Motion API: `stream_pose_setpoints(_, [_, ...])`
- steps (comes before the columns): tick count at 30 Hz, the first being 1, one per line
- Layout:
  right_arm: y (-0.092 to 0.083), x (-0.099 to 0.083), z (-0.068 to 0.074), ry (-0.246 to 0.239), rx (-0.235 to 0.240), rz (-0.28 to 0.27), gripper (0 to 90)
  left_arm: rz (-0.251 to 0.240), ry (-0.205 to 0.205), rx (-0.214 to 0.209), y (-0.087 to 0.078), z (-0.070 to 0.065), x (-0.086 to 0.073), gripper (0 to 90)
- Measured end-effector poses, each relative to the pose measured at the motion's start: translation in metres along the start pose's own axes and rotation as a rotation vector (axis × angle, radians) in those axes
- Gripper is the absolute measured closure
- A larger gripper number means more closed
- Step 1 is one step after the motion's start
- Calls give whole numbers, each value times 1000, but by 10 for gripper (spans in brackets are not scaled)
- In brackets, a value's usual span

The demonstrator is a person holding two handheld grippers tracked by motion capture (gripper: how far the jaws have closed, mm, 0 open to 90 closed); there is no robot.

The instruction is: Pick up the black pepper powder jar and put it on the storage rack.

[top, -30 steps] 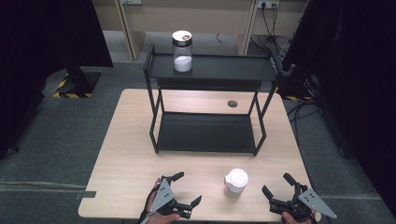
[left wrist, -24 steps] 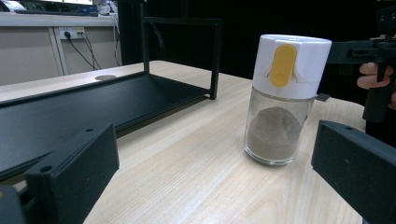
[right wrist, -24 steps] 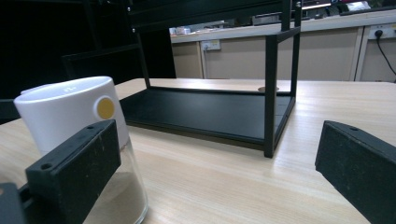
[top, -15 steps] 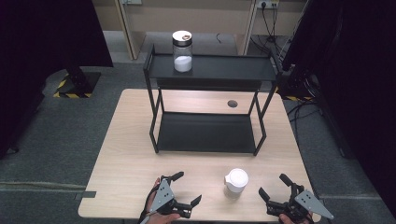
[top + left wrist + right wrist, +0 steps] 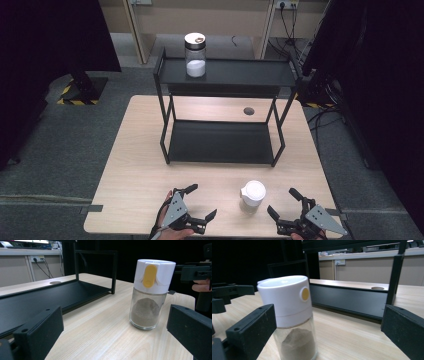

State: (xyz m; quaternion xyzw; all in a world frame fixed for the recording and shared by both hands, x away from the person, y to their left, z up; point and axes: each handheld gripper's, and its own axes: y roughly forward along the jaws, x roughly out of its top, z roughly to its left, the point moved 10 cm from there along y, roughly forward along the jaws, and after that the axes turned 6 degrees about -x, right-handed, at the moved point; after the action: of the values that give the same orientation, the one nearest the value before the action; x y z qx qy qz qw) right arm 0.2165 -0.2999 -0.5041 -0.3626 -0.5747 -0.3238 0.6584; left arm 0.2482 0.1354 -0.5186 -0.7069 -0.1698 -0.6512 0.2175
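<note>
Resting near the front edge of the table [image 5: 140,165], two hand-held grippers flank a small shaker jar [image 5: 252,196]. The left gripper [image 5: 200,205] sits toward the front left with its jaws spread wide and nothing between them. The right gripper [image 5: 283,204] sits near the front right corner, jaws likewise spread and empty. The jar stands upright between them, so its long axis is vertical; it has a white cap with a yellow tab and a glass body holding brown powder. It lies just left of the right gripper and a little farther from the front edge. The right gripper looks the nearer of the two: in the right gripper view the jar [image 5: 292,317] looms close, toward the left jaw, while in the left gripper view it [image 5: 150,293] stands farther off, toward the right jaw.

Beyond, across the middle of the table, stands a black two-tier rack [image 5: 220,142]. On its top shelf, at the back left, a second glass jar [image 5: 195,55] holds white powder.
</note>
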Motion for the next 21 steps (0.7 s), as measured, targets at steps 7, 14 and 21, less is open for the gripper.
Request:
stream_pose_setpoints(7, [2, 0, 7, -14, 21, 8, 2, -3, 0, -6, 2, 2, 1, 1])
stream_pose_setpoints(14, [6, -2, 16, -24, 43, 21, 2, -6, -13, -11, 3, 5, 0, 1])
stream_pose_setpoints(21, [16, -2, 24, -41, 78, 43, 2, -6, -15, -1, 3, 6, 0, 1])
